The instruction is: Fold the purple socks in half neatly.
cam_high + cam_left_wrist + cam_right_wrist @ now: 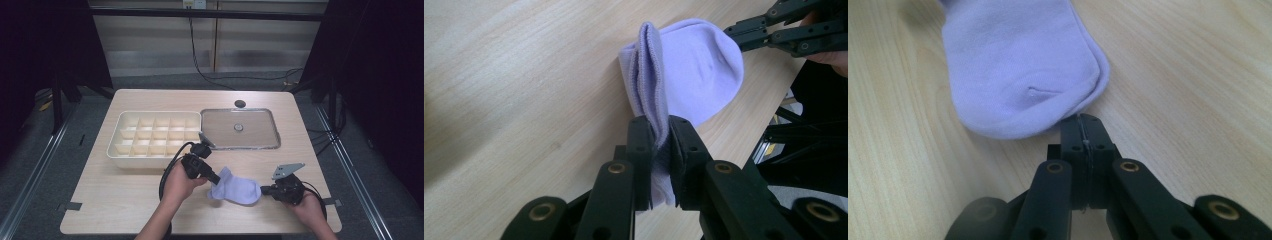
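Sock [235, 189] lies flat on the table [115, 195], near edge, right of centre, between the two grippers. Left gripper [658, 131]: jaws clamped on the ribbed cuff, fabric bunched between the pads. Right gripper [1083, 122]: jaws pressed together with nothing between them, tips just at the toe edge. Sock is pale lilac, smooth knit, toe rounded, one small crease near the toe.

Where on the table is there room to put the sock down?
Bare wood lies left of the left gripper, in front of the divided box, and along the near edge below the sock. It's crowded behind, where box and clear lid sit together.
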`<action>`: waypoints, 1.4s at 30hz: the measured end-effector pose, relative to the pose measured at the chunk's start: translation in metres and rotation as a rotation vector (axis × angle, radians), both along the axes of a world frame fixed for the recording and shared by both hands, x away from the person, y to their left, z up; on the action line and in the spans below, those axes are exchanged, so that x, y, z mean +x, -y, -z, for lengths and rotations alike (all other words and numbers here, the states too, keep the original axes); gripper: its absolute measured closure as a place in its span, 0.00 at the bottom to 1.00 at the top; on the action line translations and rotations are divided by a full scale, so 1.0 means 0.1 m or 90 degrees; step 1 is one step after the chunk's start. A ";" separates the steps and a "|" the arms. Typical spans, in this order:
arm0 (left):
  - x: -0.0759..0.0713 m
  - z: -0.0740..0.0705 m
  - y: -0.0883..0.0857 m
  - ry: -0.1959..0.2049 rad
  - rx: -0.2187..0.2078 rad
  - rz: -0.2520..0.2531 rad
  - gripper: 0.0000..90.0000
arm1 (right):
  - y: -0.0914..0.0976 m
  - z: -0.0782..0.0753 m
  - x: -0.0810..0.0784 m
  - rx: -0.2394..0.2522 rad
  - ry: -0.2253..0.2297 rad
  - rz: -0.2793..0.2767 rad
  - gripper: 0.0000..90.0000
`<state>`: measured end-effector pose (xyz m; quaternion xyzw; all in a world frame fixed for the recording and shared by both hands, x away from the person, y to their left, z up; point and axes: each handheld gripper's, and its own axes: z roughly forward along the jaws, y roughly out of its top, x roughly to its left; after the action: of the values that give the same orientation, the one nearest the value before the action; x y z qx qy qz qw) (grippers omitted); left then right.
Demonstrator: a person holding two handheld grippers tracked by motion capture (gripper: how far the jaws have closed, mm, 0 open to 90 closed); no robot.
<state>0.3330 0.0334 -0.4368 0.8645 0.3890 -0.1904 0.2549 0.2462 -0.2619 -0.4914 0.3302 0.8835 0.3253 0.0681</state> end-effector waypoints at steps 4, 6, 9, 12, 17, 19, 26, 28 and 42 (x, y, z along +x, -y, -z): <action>0.00 -0.02 0.02 0.001 0.001 0.005 0.90 | -0.02 0.00 -0.01 -0.004 0.003 -0.005 1.00; 0.00 -0.03 0.03 -0.002 -0.002 0.003 0.90 | -0.04 -0.01 -0.01 -0.005 0.002 -0.004 1.00; 0.00 -0.05 0.04 0.002 -0.003 0.009 0.90 | -0.05 0.00 -0.01 -0.002 0.004 -0.012 1.00; -0.01 -0.07 0.07 0.004 -0.001 0.007 0.90 | -0.08 -0.01 -0.02 -0.002 -0.002 -0.013 1.00; -0.02 -0.08 0.13 0.005 0.005 0.011 0.90 | -0.08 -0.01 -0.02 -0.003 -0.002 -0.017 1.00; -0.02 -0.08 0.16 0.006 0.000 0.011 0.90 | -0.08 0.00 -0.02 0.001 -0.002 -0.014 1.00; -0.03 -0.06 0.23 -0.001 -0.006 0.015 0.90 | -0.08 0.00 -0.02 -0.002 -0.001 -0.016 1.00; -0.04 -0.06 0.25 -0.002 -0.005 0.014 0.90 | -0.08 0.00 -0.02 -0.002 0.000 -0.018 1.00; -0.06 -0.05 0.33 -0.004 -0.007 0.023 0.90 | -0.15 0.00 -0.03 0.002 0.004 -0.023 1.00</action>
<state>0.3271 0.0009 -0.4321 0.8695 0.3730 -0.2001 0.2546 0.2432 -0.2468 -0.4914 0.3134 0.8886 0.3287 0.0642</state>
